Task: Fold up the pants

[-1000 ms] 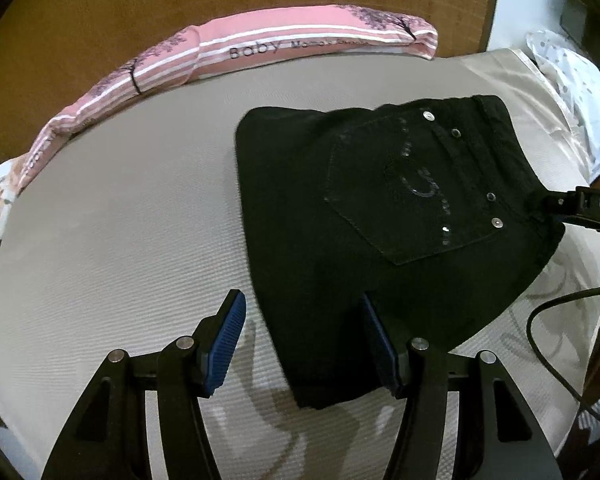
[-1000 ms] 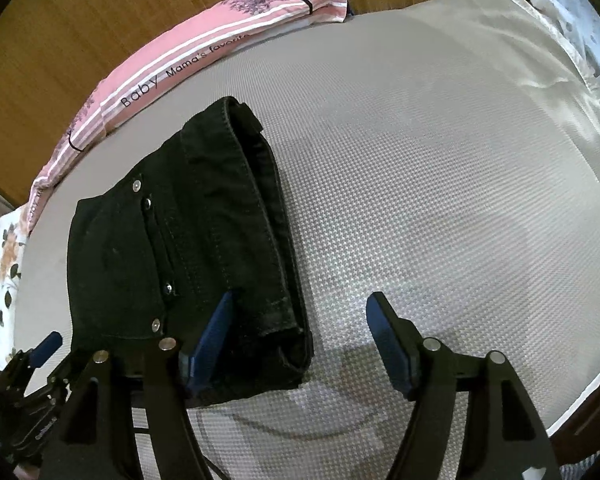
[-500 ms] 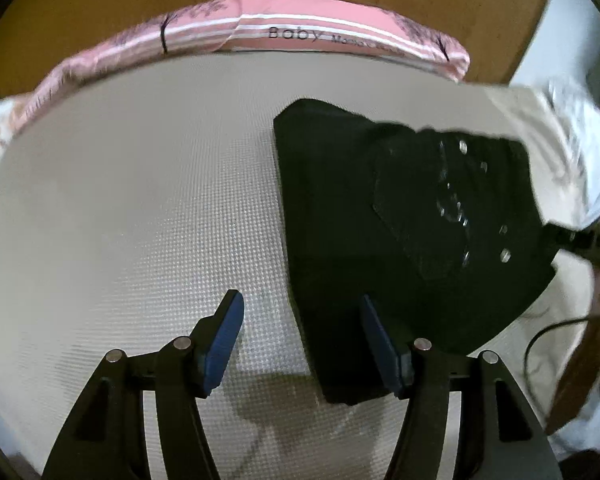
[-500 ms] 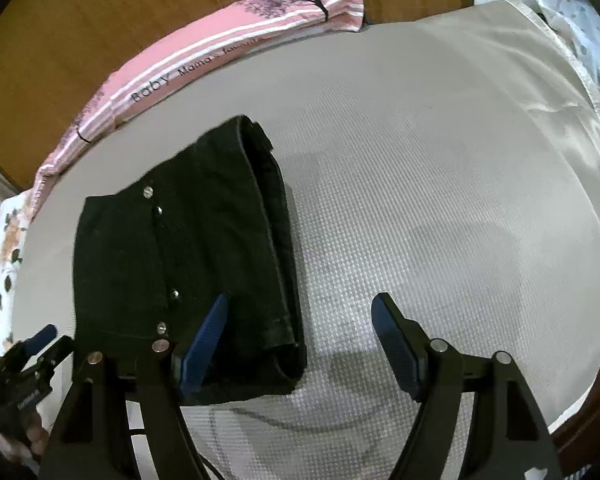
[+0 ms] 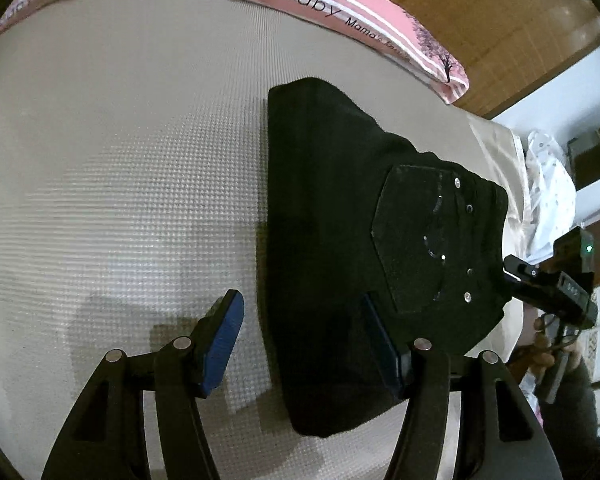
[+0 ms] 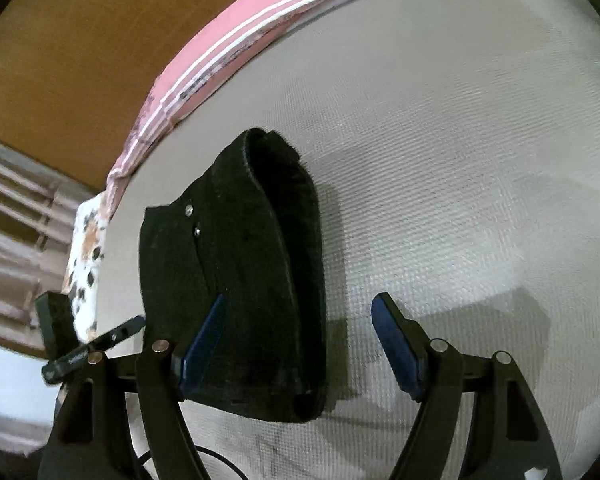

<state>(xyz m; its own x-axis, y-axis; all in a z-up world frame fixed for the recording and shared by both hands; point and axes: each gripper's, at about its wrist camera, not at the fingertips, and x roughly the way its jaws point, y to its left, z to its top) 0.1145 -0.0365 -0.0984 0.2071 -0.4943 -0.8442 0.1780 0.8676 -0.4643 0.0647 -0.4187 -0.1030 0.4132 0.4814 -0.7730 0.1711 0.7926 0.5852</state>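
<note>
The black pants lie folded into a compact stack on the beige textured bed surface, back pocket with studs facing up. My left gripper is open and empty, above the stack's near left edge. In the right wrist view the pants show their folded waistband side. My right gripper is open and empty, straddling the stack's near right corner. The right gripper also shows at the right edge of the left wrist view; the left one at the left edge of the right wrist view.
A pink striped "Baby" cloth runs along the far edge against a wooden headboard. A white dotted cloth lies at the far right. A floral cloth sits at the left bed edge. A black cable trails below.
Both grippers have lifted and tilted outward from the folded pants, which stay put. The left view has swung leftward, the right view rightward; both grippers stay open.
</note>
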